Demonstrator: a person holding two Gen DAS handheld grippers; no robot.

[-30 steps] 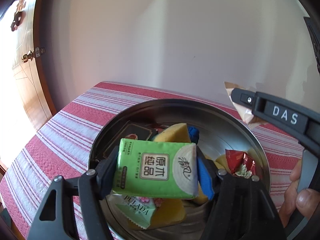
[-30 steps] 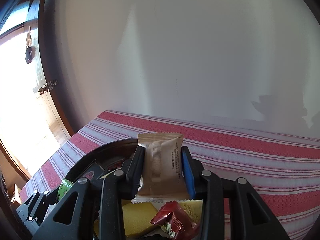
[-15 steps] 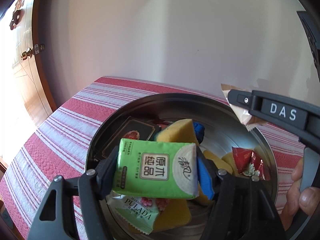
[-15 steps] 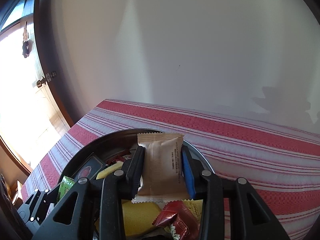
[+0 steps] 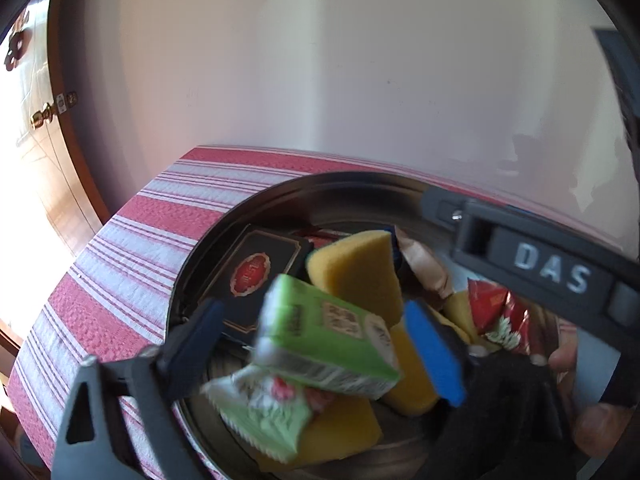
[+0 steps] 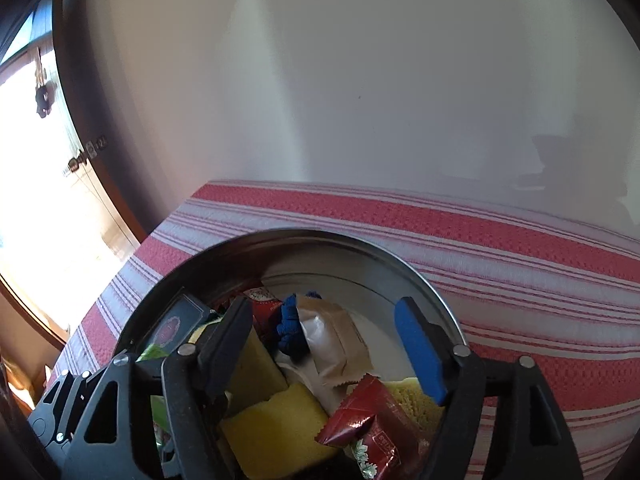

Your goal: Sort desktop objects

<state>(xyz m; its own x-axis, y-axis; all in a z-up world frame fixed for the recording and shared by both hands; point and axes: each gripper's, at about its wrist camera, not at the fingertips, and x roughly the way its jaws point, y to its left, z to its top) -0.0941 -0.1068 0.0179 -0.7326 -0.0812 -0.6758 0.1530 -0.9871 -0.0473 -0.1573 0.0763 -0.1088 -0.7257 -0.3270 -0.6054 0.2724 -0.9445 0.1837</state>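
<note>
Both my grippers hover over the steel bowl (image 6: 416,276), jaws opening. Between the left gripper (image 5: 324,340) fingers, the green tissue pack (image 5: 324,344) tumbles free, blurred, long axis tilted down to the right. Beyond the right gripper (image 6: 332,340), the tan snack packet (image 6: 340,344) lies among sponges (image 6: 276,432) and red candy (image 6: 372,428), long axis pointing away. My gripper frames hide the bowl's near rim.
</note>
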